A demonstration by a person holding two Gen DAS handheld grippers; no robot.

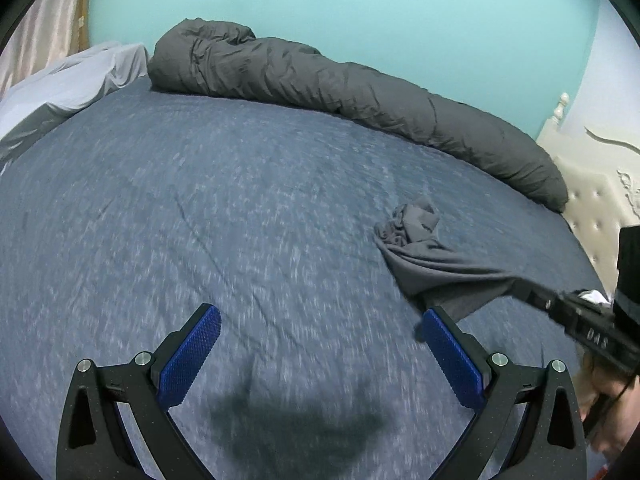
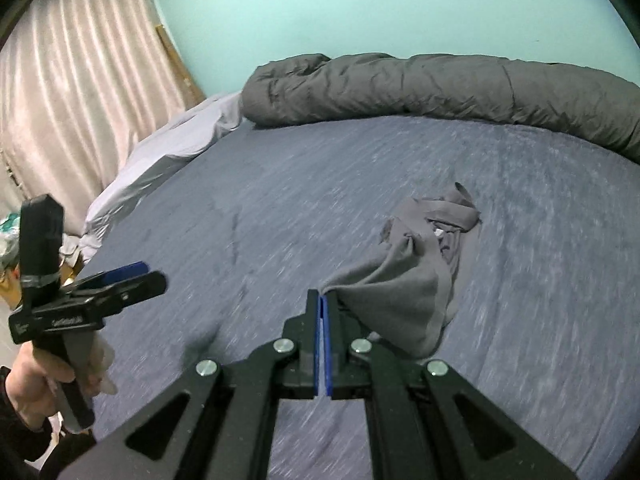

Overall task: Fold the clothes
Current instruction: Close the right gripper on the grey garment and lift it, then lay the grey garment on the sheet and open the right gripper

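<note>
We see the garment (image 2: 404,280), a grey piece of clothing, lying crumpled on the bed (image 2: 240,200), toward its right half and well short of the wall. Its far end is bunched into a knot of folds and straps; its near end is drawn up off the sheet into a taut point. That point is pinched in our right gripper (image 2: 323,300), whose blue-padded fingers (image 2: 329,344) are pressed flat together with only the cloth between them. In the left wrist view the same garment (image 1: 424,256) stretches from its heap toward the right gripper (image 1: 520,290), which reaches in from the right edge, and part of the cloth hangs loose below the line of pull.

Our left gripper (image 1: 320,332) hovers over bare sheet to the left of the garment, its fingers (image 1: 192,352) spread wide with nothing in them; the right-hand tip sits just beside the hanging fold, though we cannot tell whether it touches. From the right wrist view we see the left gripper (image 2: 140,276) at the far left, held by a hand (image 2: 36,376) in a dark sleeve.

The bed is covered in a mottled blue sheet. A rolled dark grey duvet (image 1: 340,80) lies along its far edge against a turquoise wall (image 1: 360,8). A pale sheet (image 2: 168,148) is heaped at the left corner, beside a pinkish curtain (image 2: 72,80). A cream tufted headboard (image 1: 588,204) stands at the right.
</note>
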